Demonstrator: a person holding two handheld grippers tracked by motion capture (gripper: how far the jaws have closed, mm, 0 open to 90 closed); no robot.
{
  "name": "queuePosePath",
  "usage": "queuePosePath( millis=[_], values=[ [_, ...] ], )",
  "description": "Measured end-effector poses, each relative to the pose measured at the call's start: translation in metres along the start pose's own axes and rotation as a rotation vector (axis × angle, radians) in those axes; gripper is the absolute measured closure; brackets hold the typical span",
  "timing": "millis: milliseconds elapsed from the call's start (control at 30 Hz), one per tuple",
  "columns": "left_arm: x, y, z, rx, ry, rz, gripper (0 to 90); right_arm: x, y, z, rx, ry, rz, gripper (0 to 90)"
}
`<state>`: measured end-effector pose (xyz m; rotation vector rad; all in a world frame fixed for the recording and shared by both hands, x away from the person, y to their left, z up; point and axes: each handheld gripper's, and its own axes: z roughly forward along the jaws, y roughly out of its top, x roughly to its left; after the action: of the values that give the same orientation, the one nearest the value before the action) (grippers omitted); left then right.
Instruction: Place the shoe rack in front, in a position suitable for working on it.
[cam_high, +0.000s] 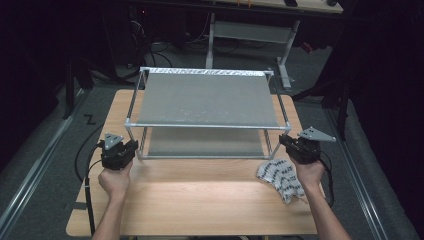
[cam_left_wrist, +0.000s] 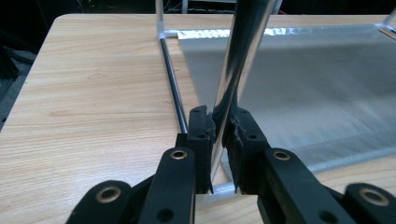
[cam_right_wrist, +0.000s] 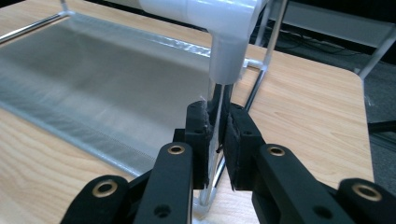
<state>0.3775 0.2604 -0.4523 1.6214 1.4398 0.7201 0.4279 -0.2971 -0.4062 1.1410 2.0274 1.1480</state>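
A two-tier metal rack (cam_high: 205, 100) with grey mesh shelves stands on the wooden table (cam_high: 200, 200). My left gripper (cam_high: 134, 145) is at the rack's front left corner. In the left gripper view its jaws (cam_left_wrist: 223, 126) are shut on the shiny upright leg (cam_left_wrist: 243, 51). At the front right corner, my right gripper (cam_high: 283, 140) is shut on the other front leg. The right gripper view shows that gripper (cam_right_wrist: 217, 123) clamped on the thin leg just below a white corner joint (cam_right_wrist: 226, 51). The lower shelf (cam_right_wrist: 93, 79) lies beyond.
A black-and-white patterned cloth (cam_high: 281, 178) lies crumpled on the table by the right hand. The table's front half is bare wood. Another table frame (cam_high: 250, 32) and cables stand on the dark floor behind.
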Motion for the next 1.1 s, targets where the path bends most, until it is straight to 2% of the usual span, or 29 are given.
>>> queuePosePath(
  millis=[433,1100],
  values=[
    [0.005,-0.004,-0.008,0.000,0.018,0.003,79.7,0.012,-0.008,-0.012,-0.012,0.034,-0.025,81.1],
    [0.006,-0.021,-0.036,-0.011,0.040,0.008,79.9,0.026,-0.014,-0.021,-0.030,0.070,-0.044,81.1]
  ],
)
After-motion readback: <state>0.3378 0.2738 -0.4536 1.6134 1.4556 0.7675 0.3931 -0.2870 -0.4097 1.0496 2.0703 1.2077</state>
